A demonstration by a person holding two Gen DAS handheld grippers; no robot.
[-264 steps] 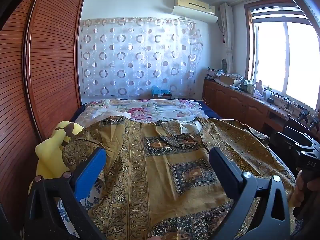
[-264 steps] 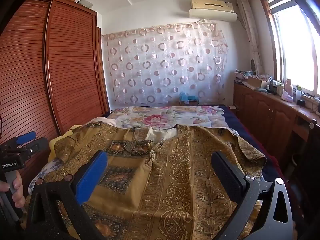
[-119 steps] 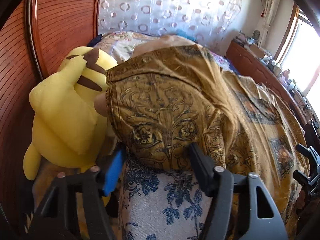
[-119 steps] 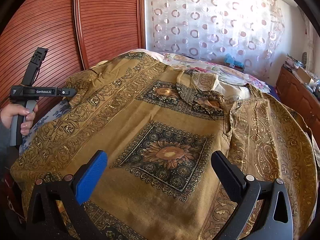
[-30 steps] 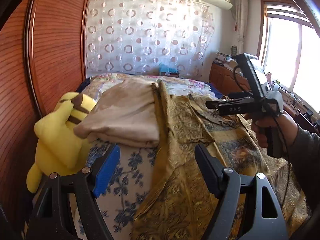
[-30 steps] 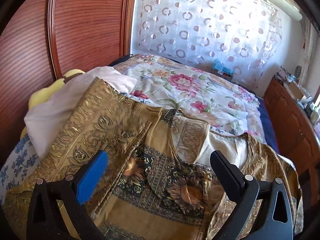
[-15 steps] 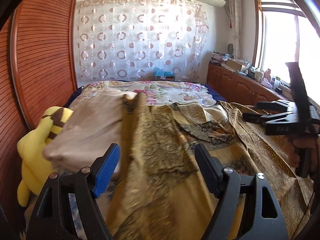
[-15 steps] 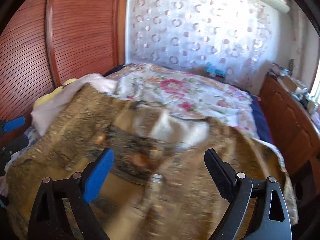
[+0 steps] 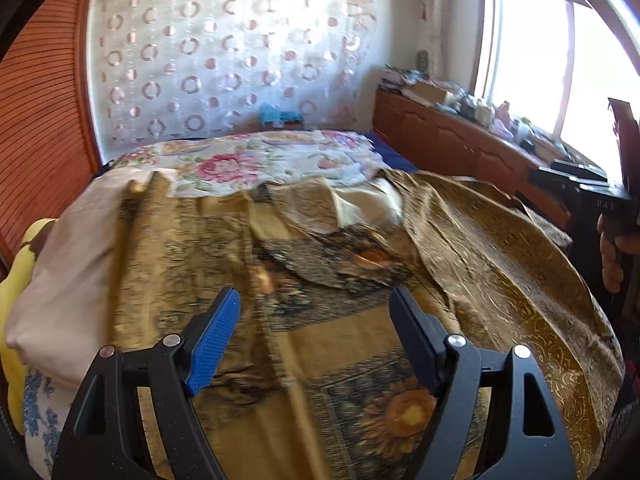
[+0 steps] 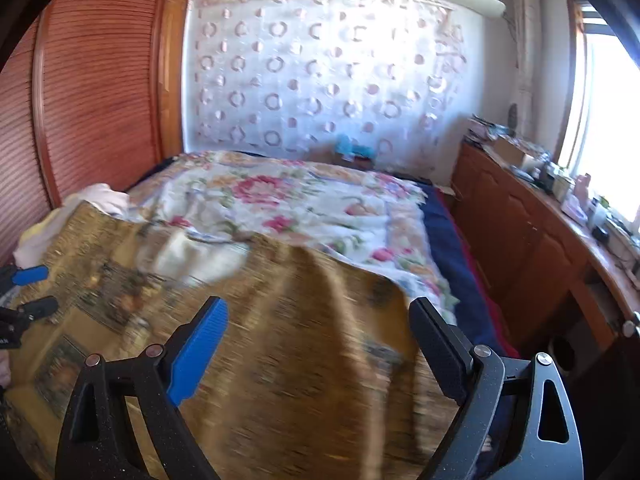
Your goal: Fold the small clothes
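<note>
Watching from the foot of the bed: the gold patterned shirt (image 9: pixel 460 248) lies spread over the near half of the bed (image 10: pixel 304 204), front up, collar toward the flowered quilt (image 9: pixel 248 160). Its left sleeve looks turned in over the chest; the pale lining (image 9: pixel 72 264) shows along that edge, beside a yellow plush toy (image 9: pixel 16 272). The right side isn't folded yet, I'd judge.

Left tongs (image 9: pixel 312 340) are spread wide, nothing between them, hovering over the chest print. Right tongs (image 10: pixel 316 344) are also wide and empty, above the shirt's right half near the bed's edge. Both views are motion-blurred, so fine creases are unreadable.

Risks, as I see them:
- Fabric looks thin and slippery. A pinch taking only the top layer would drag that layer and undo the left fold.
- The right sleeve sits close to the bed's edge (image 10: pixel 452 264). A loose grab could let it slide off toward the floor.
- A ridge of bunched cloth near the collar (image 9: pixel 352 256) could get folded in as a lump if not flattened.
- The tongs could catch the quilt under the shirt.

Containers: none in play. Boxes and bottles clutter the wooden sideboard (image 9: pixel 452 136) by the window; contents too small to tell.
</note>
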